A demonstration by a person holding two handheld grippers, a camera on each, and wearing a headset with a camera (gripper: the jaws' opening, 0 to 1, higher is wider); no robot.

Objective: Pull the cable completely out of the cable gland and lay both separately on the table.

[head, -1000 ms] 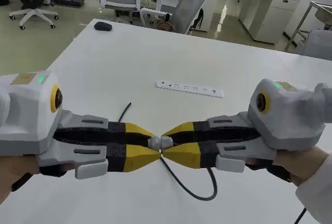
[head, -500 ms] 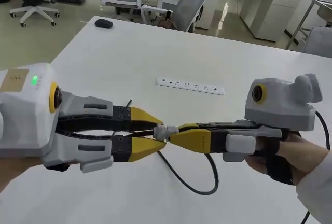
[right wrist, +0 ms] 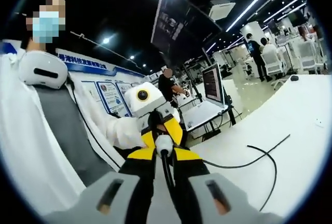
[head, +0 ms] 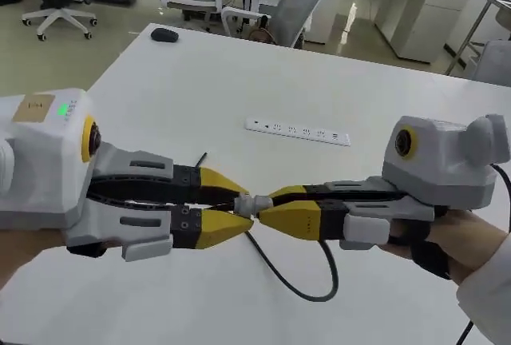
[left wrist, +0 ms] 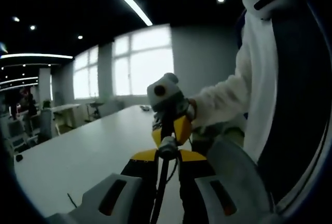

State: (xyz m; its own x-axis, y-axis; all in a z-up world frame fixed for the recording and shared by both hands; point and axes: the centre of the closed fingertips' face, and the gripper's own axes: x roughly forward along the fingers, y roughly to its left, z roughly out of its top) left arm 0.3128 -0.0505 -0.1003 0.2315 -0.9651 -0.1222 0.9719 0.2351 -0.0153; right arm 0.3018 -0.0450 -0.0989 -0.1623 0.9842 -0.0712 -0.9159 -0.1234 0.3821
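With the right claw [head: 267, 205], clamps the cable gland [head: 251, 201] at the very tips, with jaws drawn almost together. With the left claw [head: 239, 206], meets it nose to nose yet grips nothing firmly, by the look of it: stands part open in a narrow V, with the black cable [head: 295, 285] running loose up the gap and the tips just beside the gland's end. Holds the gland in the air above the table [head: 239, 81], toward its near edge and well short of the power strip [head: 297, 132] lying across the middle. Leaves the cable threaded through, with a loop resting on the table below the right claw and a short end lying beyond the left claw. Risks a pull begun before the left jaws close: a slip along the smooth jacket and no travel through the seal. Risks too a gland twisted out of so shallow a tip hold.
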